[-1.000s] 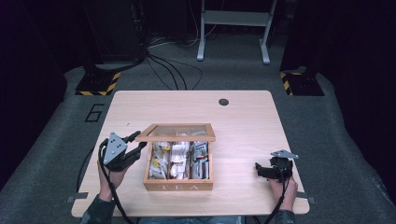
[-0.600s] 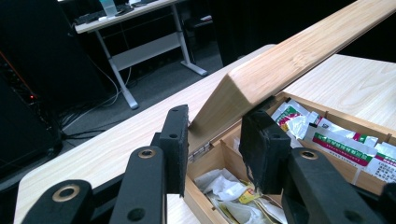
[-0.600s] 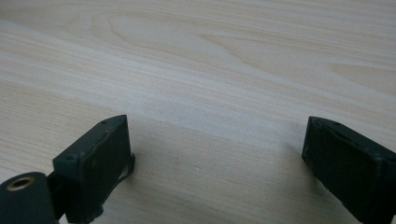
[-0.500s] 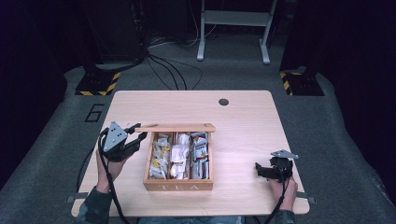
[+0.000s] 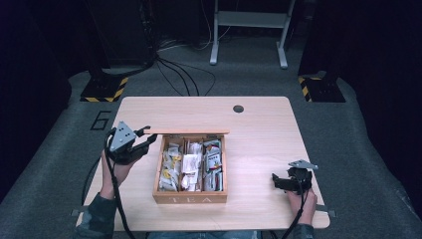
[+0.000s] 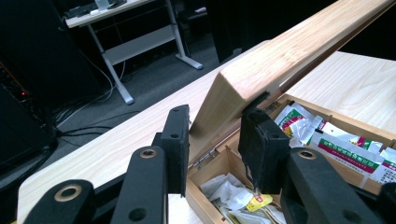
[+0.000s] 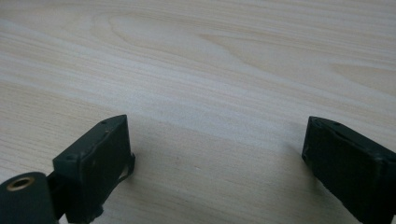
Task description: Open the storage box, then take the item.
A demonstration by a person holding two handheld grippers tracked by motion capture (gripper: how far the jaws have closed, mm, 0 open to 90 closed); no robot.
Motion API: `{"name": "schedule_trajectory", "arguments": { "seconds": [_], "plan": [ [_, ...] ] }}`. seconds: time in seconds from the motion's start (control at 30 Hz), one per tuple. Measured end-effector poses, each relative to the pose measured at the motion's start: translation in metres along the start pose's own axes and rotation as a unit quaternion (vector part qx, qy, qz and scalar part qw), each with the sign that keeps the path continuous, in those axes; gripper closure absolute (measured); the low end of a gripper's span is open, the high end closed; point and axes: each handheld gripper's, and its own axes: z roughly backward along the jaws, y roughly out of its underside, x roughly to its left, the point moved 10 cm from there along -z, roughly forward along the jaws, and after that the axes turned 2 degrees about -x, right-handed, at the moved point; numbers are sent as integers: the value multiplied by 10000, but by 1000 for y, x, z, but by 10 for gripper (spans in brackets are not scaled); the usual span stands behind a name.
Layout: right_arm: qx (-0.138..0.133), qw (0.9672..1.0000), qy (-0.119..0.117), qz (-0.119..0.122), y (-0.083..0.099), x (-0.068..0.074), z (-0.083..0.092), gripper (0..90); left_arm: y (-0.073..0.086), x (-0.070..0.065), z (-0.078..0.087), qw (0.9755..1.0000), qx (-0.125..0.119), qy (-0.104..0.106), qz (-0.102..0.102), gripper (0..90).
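Note:
A wooden tea box marked TEA stands in the middle of the table, with several tea bags in its compartments. Its lid is swung up on the far hinge and shows as a thin edge. My left gripper is shut on the lid's left corner. In the left gripper view the two pads clamp the lid's pale wooden end, and sachets lie in the box below. My right gripper rests low at the table's right front, open, with bare wood between its fingers.
The table has a dark cable hole near its far edge. Beyond the table, a white metal stand, floor cables and yellow-black striped bases sit on the grey floor.
The left gripper has risen and drawn slightly back with the lid in it. The lid has swung from half raised to nearly upright. The right gripper has stayed still.

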Motion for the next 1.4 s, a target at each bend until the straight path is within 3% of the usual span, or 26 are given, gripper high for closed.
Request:
{"name": "schedule_trajectory", "arguments": {
  "seconds": [1.17, 1.3, 1.4],
  "plan": [
    [29, 10000, -21, -12, 0, 0, 1, 73, -7, 7, -6, 10000, 67, 52, -1, 643],
    [53, 9995, -246, -191, -2, 4, 3, 51, -7, 7, -5, 10000, 78, 54, 10, 643],
    [-22, 9990, -416, -152, -8, 14, 12, 49, -7, 7, -5, 10000, 66, 51, 10, 643]
  ]
}}
